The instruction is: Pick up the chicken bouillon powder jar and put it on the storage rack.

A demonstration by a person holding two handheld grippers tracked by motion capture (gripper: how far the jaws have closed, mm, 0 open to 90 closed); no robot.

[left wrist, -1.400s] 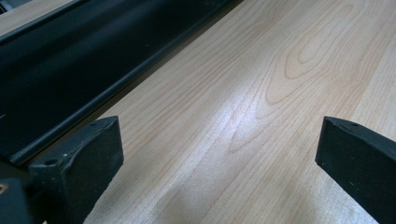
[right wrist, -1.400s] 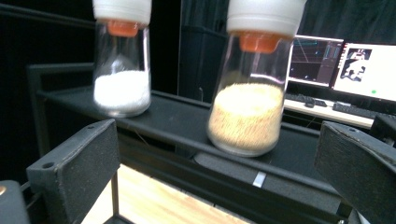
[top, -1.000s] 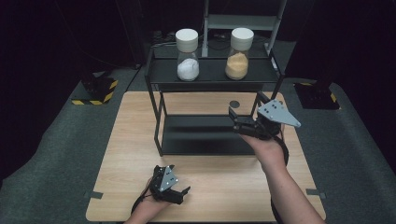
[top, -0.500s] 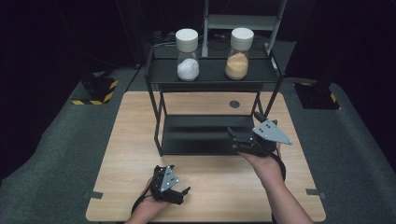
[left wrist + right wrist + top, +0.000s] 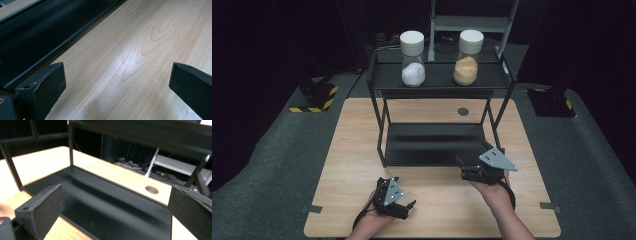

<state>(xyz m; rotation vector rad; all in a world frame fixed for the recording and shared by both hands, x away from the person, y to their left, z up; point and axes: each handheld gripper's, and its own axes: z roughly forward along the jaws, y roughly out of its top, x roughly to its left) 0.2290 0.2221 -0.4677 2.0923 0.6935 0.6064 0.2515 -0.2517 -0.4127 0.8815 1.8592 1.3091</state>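
A black two-tier metal rack (image 5: 437, 80) stands at the back middle of the wooden table (image 5: 347, 150). On its top shelf sit two white-lidded jars: one with white powder (image 5: 413, 60), one with tan powder (image 5: 467, 59). My left gripper (image 5: 404, 207) rests low near the table's front edge, open, nothing between its jaws. My right gripper (image 5: 464, 167) is held at the front right corner of the rack's lower shelf (image 5: 105, 202), open and empty, pointing over that shelf. Bare wood (image 5: 130, 57) lies between the left jaws.
A round hole (image 5: 463, 111) is in the tabletop behind the rack. Yellow-black striped blocks (image 5: 314, 97) lie on the grey floor at the left and a dark block (image 5: 552, 102) at the right. A grey stand (image 5: 472, 22) rises behind the table.
My right gripper has come down and back toward the person, from above the rack's right side to the lower shelf's front corner. The left gripper has stayed put.
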